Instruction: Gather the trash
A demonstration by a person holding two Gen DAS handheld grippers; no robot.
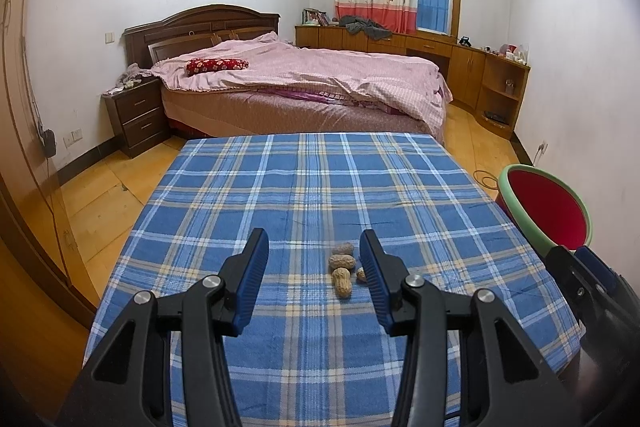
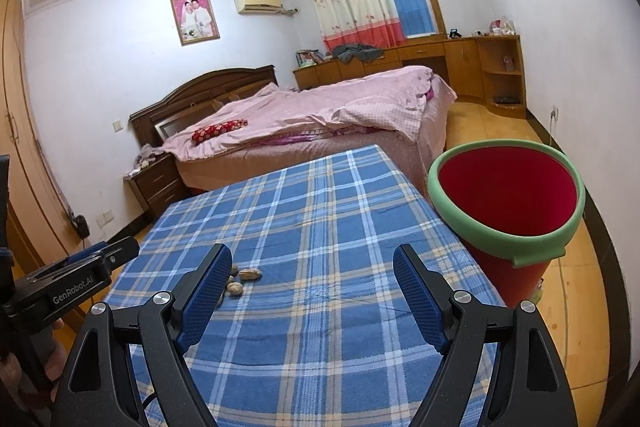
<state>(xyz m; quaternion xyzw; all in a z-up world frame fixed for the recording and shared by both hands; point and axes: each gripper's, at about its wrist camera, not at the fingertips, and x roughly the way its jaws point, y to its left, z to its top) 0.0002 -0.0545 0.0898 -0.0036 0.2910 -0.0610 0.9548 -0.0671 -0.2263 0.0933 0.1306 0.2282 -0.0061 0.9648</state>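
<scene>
Left wrist view has your left claw (image 1: 314, 259) held above the checked cloth (image 1: 312, 187) with its jaws partly apart and nothing between the pads. Four peanuts (image 1: 342, 269) lie on the cloth just inside the right finger (image 1: 374, 277); one sits half hidden behind that finger, and the others cluster close together, some touching. None is gripped. At the right edge of this view you see your right claw (image 1: 588, 267), and beyond it the bin (image 1: 532, 223), red inside with a green rim, standing off the right side of the table.

From the right wrist view, your right claw (image 2: 312, 275) has its jaws spread wide and empty, over bare cloth. The peanuts (image 2: 244, 279) lie just outside its left finger (image 2: 208, 283), partly hidden by it. Your left claw (image 2: 90, 259) shows at the left edge, near them. The bin (image 2: 504, 227) stands close on the right, beside the table's edge, open and upright; its bottom is out of sight.

Far behind the table you have a bed (image 1: 304, 83) with a pink cover.
</scene>
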